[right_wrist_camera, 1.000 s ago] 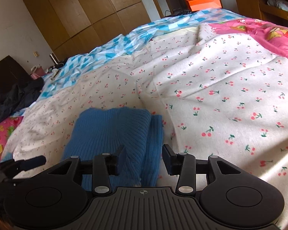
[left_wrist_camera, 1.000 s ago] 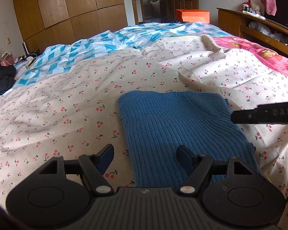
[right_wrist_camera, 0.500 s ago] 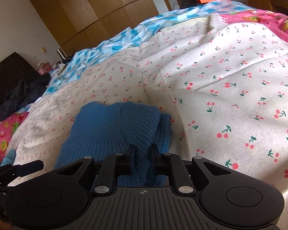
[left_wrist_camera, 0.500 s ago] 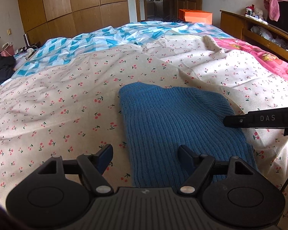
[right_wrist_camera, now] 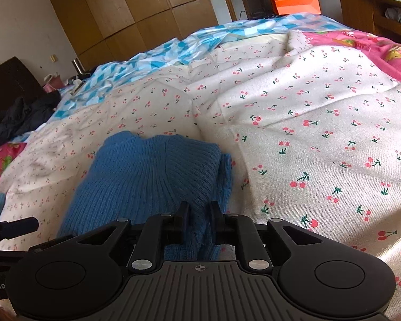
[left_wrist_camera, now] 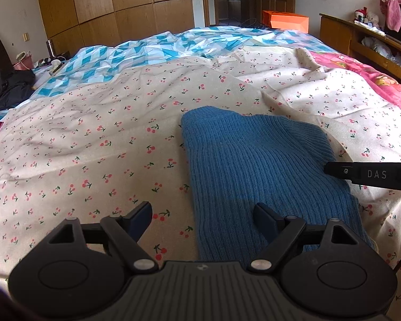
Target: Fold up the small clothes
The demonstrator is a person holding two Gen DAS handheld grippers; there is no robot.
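Bare cherry-print sheet (left_wrist_camera: pixel 93 139) spreads left of the folded blue knit (left_wrist_camera: pixel 254 165), whose left edge runs straight. Left gripper (left_wrist_camera: pixel 201 220), fingers apart, hovers above the knit's near-left edge. Right gripper (right_wrist_camera: pixel 198 214) is clamped on the knit's near-right edge; open sheet lies beyond.

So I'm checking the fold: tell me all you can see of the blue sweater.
The blue sweater is ribbed knit, folded into a rough rectangle, lying flat on the cherry-print sheet. A thinner layer pokes out along its right side. The right gripper is shut on its near edge; the left gripper is open above its near left edge.
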